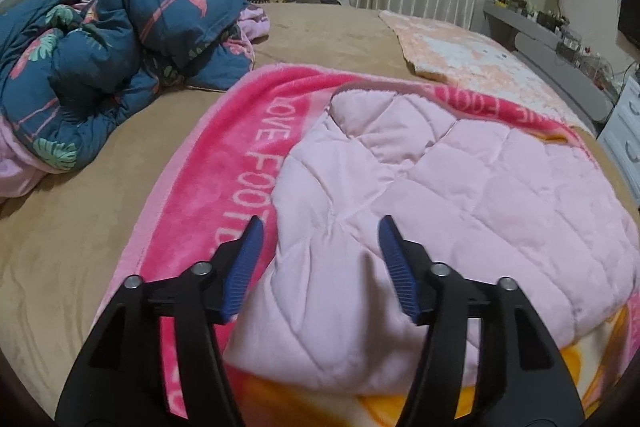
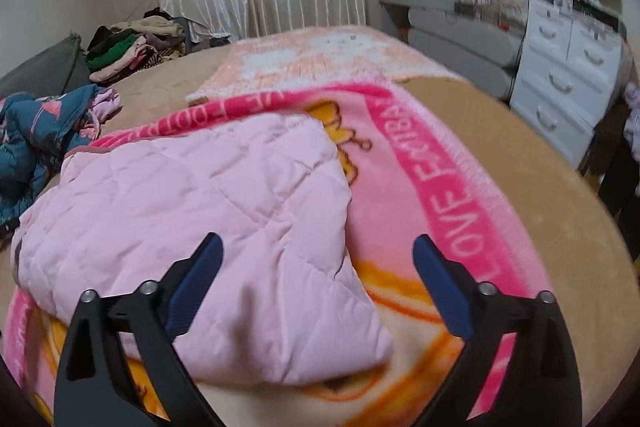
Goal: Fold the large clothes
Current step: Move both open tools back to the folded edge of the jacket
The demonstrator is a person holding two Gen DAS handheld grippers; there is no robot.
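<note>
While the folded pink quilted coat (image 1: pixel 420 195) lies on the pink blanket (image 1: pixel 224 163) spread over the bed (image 1: pixel 80 211), both tools hover above it. Left gripper (image 1: pixel 320 227) and right gripper (image 2: pixel 316 247) stand released, grasping nothing.

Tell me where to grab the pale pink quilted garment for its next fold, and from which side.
Take the pale pink quilted garment by its near corner, which lies loose on the pink blanket. Come in from the right with the open right claw: that edge is free, unobstructed and likely thin enough to pinch. The left claw, also open, could take the near left edge.
</note>
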